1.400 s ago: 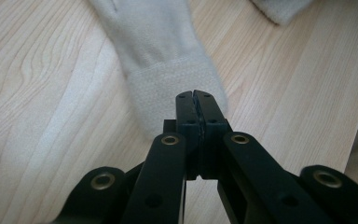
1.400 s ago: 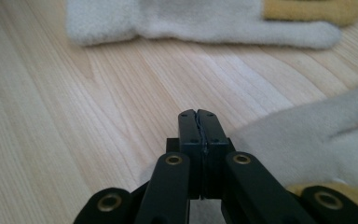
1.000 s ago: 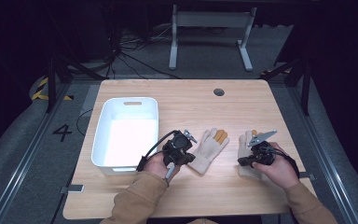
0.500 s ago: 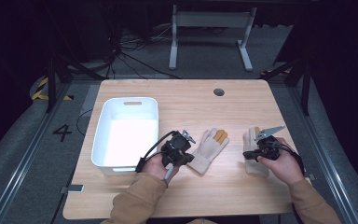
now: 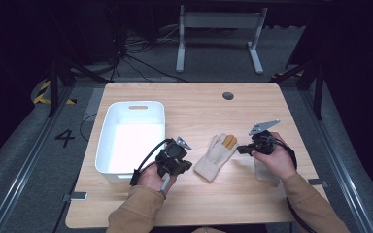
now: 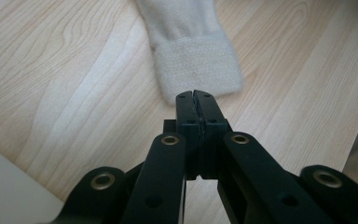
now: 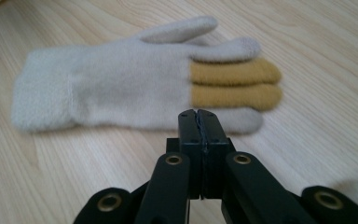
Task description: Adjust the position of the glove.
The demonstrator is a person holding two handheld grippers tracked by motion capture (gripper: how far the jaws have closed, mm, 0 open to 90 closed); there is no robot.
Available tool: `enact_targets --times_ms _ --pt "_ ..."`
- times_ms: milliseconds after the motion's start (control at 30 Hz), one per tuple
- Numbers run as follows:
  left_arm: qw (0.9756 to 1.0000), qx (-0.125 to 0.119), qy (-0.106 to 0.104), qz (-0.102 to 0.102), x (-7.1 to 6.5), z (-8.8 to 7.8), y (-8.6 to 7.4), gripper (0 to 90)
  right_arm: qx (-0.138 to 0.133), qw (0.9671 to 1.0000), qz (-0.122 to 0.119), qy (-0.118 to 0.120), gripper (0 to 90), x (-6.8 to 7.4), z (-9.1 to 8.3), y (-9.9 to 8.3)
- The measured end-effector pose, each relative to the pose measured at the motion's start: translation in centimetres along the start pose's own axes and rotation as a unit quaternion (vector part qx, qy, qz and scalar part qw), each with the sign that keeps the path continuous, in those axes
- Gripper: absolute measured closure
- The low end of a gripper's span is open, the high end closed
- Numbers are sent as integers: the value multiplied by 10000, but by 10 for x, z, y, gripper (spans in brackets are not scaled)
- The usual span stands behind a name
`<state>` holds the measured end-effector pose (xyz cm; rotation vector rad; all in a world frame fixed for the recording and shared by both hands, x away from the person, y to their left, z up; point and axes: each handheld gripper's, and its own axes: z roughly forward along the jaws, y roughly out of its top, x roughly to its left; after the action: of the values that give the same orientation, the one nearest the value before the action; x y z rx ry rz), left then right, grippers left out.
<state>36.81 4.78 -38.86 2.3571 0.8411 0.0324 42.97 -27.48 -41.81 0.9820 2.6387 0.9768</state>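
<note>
We are aiming the left gripper (image 6: 196, 95) and right gripper (image 7: 198, 114), jaws closed and empty, at the soft, light glove (image 5: 217, 155) lying mid-table; its thick cuff (image 6: 196, 70) looks easiest to pinch

The right tongs (image 5: 240, 148) now sit left of where they were a second ago, close beside the fingertips of the cream glove (image 5: 217, 155) with two mustard fingers, and the right hand (image 5: 272, 159) covers a second pale glove (image 5: 264, 173). The left tongs (image 5: 187, 166) edge slightly right toward the cuff.
</note>
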Motion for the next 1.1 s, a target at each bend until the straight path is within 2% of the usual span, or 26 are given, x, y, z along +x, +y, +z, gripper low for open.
enact_targets --times_ms 100,367,500,800,1033,1100 --pt "10000 -15 -20 -4 1 -1 -1 899 -5 10000 6 31 900 0 10 6" --pt "10000 -24 -27 7 1 -1 -1 898 30 10000 -26 36 900 -3 26 9" --pt "9999 74 -82 -5 2 2 -1 898 70 10000 -23 18 900 -3 32 7" --pt "9999 76 -82 -15 2 3 -1 898 186 9998 -4 -10 900 -5 36 4" --pt "9999 86 -104 62 1 5 4 898 400 9992 -24 -6 900 0 33 -2" --pt "9999 80 -117 66 1 6 5 897 387 9992 8 18 900 1 32 -3"
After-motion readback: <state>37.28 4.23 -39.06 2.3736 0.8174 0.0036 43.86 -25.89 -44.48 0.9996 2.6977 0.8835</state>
